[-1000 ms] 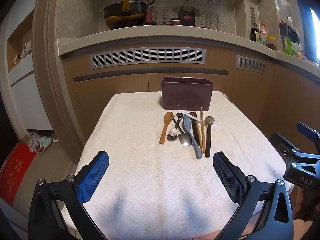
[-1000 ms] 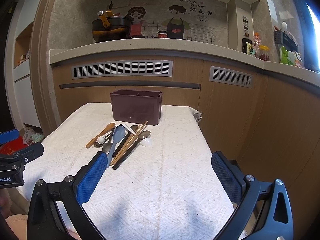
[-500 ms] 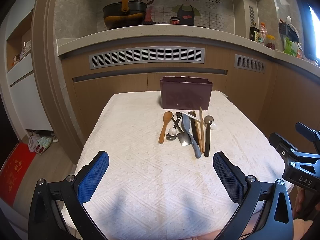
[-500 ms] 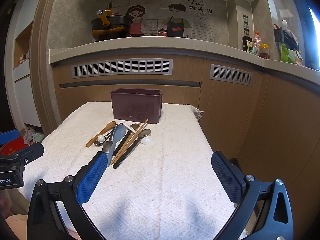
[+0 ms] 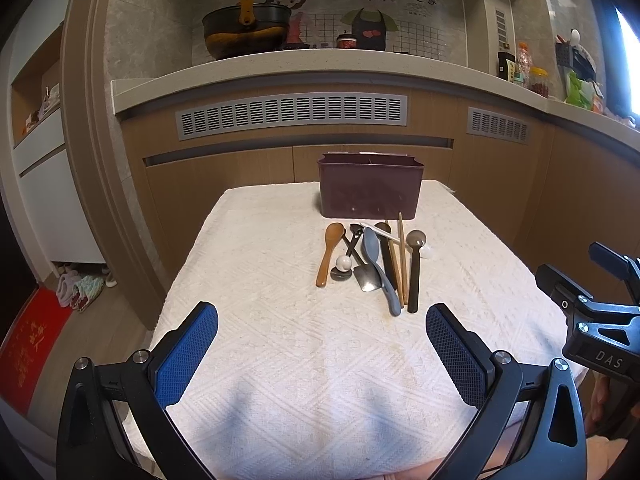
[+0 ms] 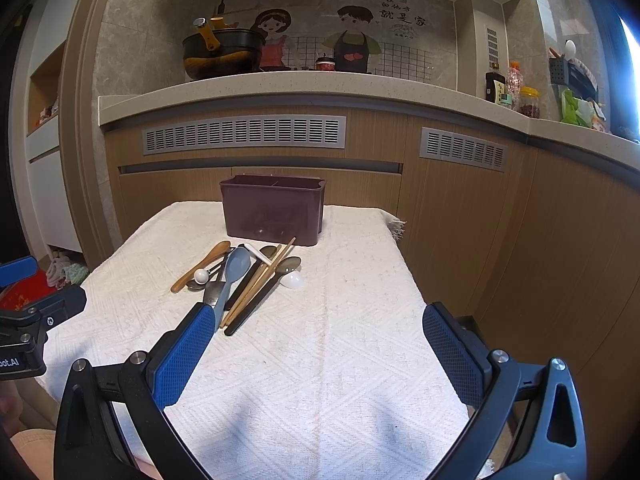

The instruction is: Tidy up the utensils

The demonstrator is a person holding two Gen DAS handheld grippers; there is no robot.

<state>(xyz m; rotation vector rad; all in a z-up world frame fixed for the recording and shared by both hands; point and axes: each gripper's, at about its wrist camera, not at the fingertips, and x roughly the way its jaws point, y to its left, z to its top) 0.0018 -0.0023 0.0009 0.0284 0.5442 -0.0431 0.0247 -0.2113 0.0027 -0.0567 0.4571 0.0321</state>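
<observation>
The left gripper has black angular finger arms faced with blue cross-hatched pads, each arm pinned by round silver screws. The right gripper matches it; at the right edge of the left wrist view its black body carries white "DAS" lettering.

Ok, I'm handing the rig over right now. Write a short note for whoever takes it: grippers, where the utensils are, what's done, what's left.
Left gripper: open, empty, hovering over the cloth-covered table.
Right gripper: open, empty, hovering over the same table.
Utensils: all in a loose pile on the cloth, just in front of the maroon holder.
Done: nothing visibly sorted; the holder's inside is not visible.
Left: move each piece, including the wooden spoon and chopsticks, into the holder.
</observation>
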